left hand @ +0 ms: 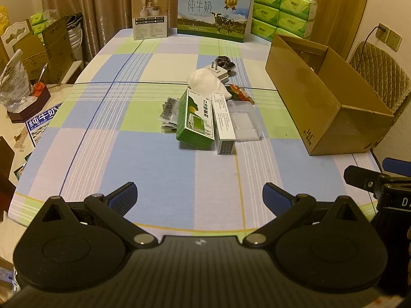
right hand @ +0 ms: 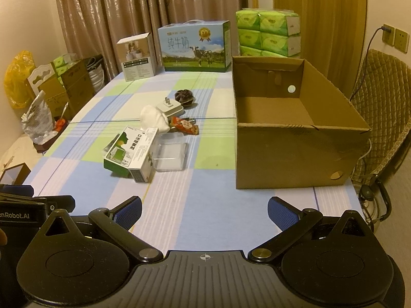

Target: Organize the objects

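Table: a long surface is being covered by a checked cloth (left hand: pixel 143 154) in blue, green and pale squares.
Pile of objects: a cluster is lying mid-table, left of the cardboard box — a green carton (left hand: pixel 196 118), a white carton (left hand: pixel 224 123) touching its right side, a clear plastic case (left hand: pixel 244 120) just beside that, a white cloth bundle (left hand: pixel 205 80), a plug adapter (left hand: pixel 218 70), a dark round item (left hand: pixel 224 61) and a red snack packet (right hand: pixel 185 125).
Cardboard box: an open box (right hand: pixel 290 138) is standing on the table's right side, apart from the pile; its inside is showing bare.
Far edge: a milk case (left hand: pixel 214 15), a small white box (left hand: pixel 150 14) and stacked green tissue packs (left hand: pixel 282 10) are being kept along the far end.
Room: brown curtains (right hand: pixel 115 12) are hanging behind; a quilted chair (right hand: pixel 380 102) is standing at the right; cartons (left hand: pixel 54 48) are being stored at the left.
Left gripper (left hand: pixel 199 199): fingers are being held fully released over the near edge, nothing between them.
Right gripper (right hand: pixel 204 211): fingers are likewise being held released and empty.
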{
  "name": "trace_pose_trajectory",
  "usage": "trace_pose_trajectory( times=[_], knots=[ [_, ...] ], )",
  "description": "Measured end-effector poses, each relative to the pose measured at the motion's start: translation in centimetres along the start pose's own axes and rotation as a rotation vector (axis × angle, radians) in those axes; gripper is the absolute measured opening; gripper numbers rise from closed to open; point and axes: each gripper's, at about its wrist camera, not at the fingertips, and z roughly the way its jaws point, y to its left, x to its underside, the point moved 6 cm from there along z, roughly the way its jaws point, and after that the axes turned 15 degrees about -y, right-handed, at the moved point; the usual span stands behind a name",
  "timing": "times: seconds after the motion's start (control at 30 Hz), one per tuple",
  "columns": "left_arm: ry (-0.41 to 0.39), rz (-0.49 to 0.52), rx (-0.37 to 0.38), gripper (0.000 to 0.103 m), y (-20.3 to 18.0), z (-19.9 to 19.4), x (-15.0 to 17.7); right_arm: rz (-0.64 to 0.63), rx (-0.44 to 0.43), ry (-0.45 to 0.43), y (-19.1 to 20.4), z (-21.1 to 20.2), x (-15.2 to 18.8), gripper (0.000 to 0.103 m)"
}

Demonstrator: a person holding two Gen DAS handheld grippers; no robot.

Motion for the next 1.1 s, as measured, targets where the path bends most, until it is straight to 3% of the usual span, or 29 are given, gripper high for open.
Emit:
trace_pose_trajectory(
  times=[1.1],
  knots=[
    [0.015,-0.006,0.002,0.102,0.4,0.3,0.7,0.013,-0.008,0.012,-0.2,0.4,1.0,0.101]
  ],
)
